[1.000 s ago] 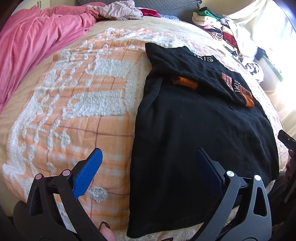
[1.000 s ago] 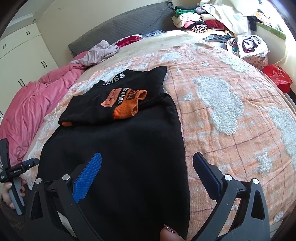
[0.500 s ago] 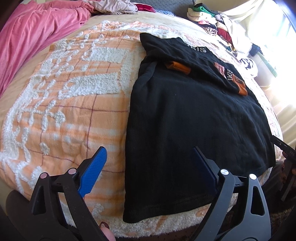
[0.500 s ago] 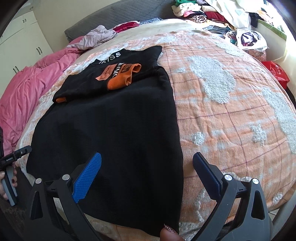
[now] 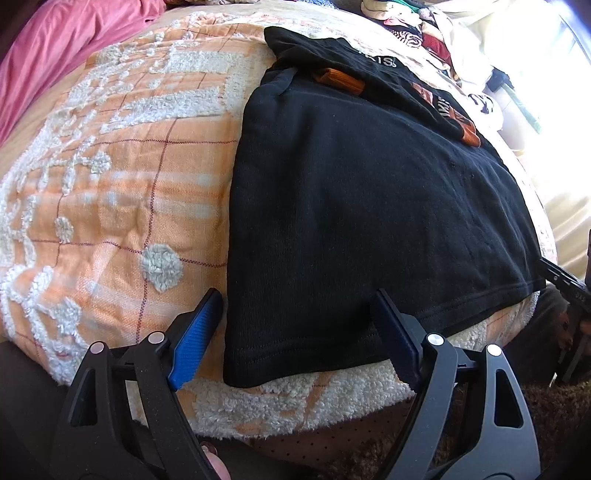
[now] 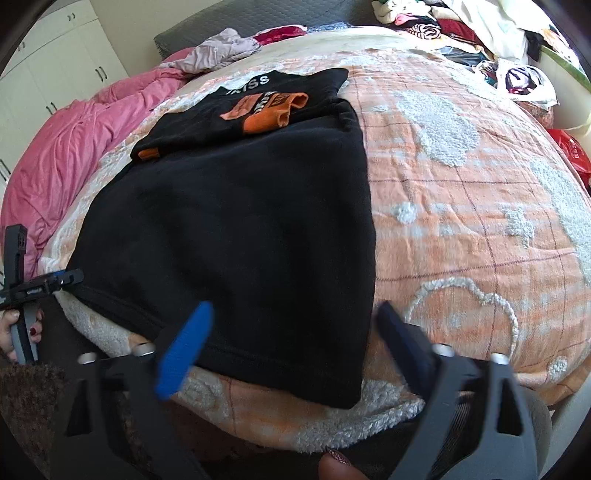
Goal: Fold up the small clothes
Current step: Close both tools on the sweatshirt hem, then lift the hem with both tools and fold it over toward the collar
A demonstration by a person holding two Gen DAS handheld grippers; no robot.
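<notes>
A black sweatshirt (image 5: 369,206) with orange cuffs lies flat on the orange-and-white blanket (image 5: 110,192), sleeves folded across its far end, hem at the bed's near edge. It also shows in the right wrist view (image 6: 236,236). My left gripper (image 5: 295,328) is open and empty, just in front of the hem's left corner. My right gripper (image 6: 295,332) is open and empty, just in front of the hem's right corner. The left gripper also shows at the left edge of the right wrist view (image 6: 40,284).
A pink duvet (image 6: 74,147) lies along the bed's left side. A pile of mixed clothes (image 6: 461,26) sits at the far right. A grey headboard (image 6: 192,26) and white cupboards (image 6: 48,62) stand behind. A red bag (image 6: 569,151) lies right of the bed.
Both grippers have drawn back and down toward the bed's near edge, so the sweatshirt's hem now sits between their open fingers. The sweatshirt has not moved.
</notes>
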